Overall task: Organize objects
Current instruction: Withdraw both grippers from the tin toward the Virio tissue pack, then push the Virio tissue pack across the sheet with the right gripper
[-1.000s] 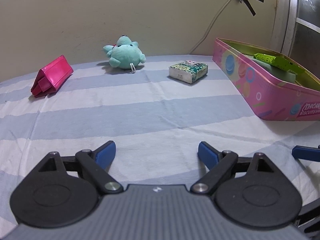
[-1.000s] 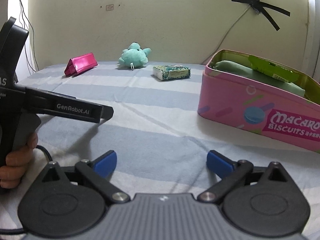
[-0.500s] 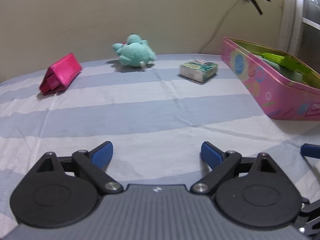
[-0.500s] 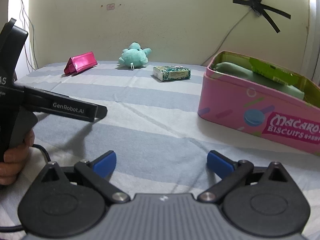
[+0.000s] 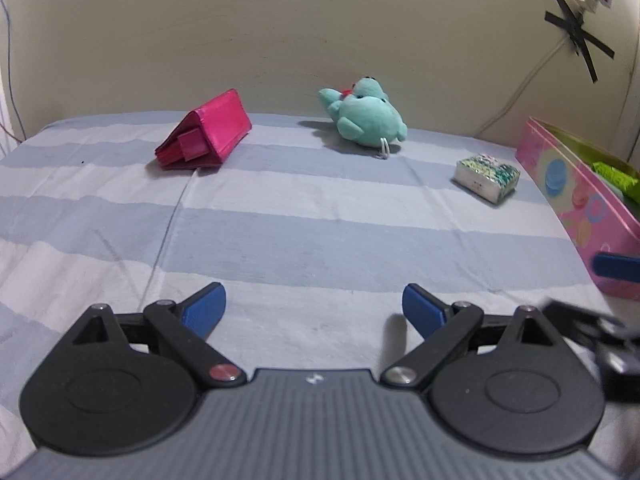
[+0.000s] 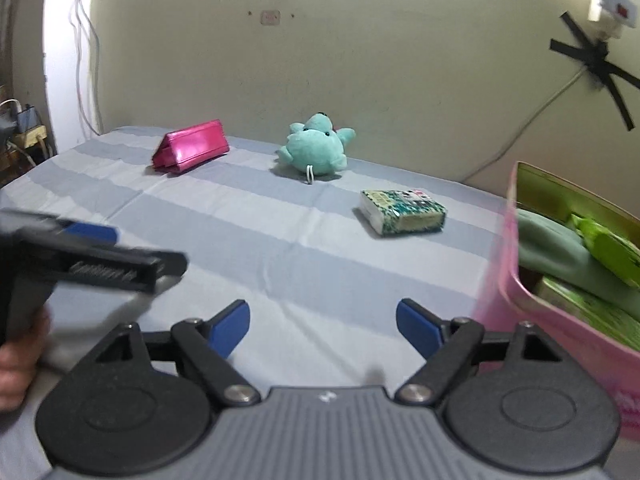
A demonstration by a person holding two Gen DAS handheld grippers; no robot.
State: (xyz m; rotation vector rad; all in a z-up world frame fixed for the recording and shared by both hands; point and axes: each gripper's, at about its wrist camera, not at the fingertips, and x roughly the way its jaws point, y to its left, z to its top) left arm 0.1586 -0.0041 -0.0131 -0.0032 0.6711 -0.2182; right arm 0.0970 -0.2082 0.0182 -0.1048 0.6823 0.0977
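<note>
A pink wallet [image 5: 206, 136] [image 6: 191, 151], a teal plush toy [image 5: 366, 119] [image 6: 317, 148] and a small green-patterned packet [image 5: 486, 176] [image 6: 403, 212] lie at the far side of a blue-and-white striped cloth [image 5: 300, 236]. A pink biscuit tin [image 5: 576, 196] [image 6: 560, 308] stands open at the right, with green items inside. My left gripper [image 5: 314, 308] is open and empty above the near cloth. My right gripper [image 6: 322, 324] is open and empty beside the tin. The left gripper also shows at the left of the right wrist view [image 6: 92, 256].
A beige wall [image 5: 320, 40] runs behind the cloth, with a cable and black tape [image 5: 576, 36] at the right. Cables and a power strip [image 6: 24, 128] sit beyond the cloth's left edge.
Both grippers have moved forward and swung left. The wallet, plush and packet look larger and nearer. The tin has slid toward the right edge of both views. Both stay open.
</note>
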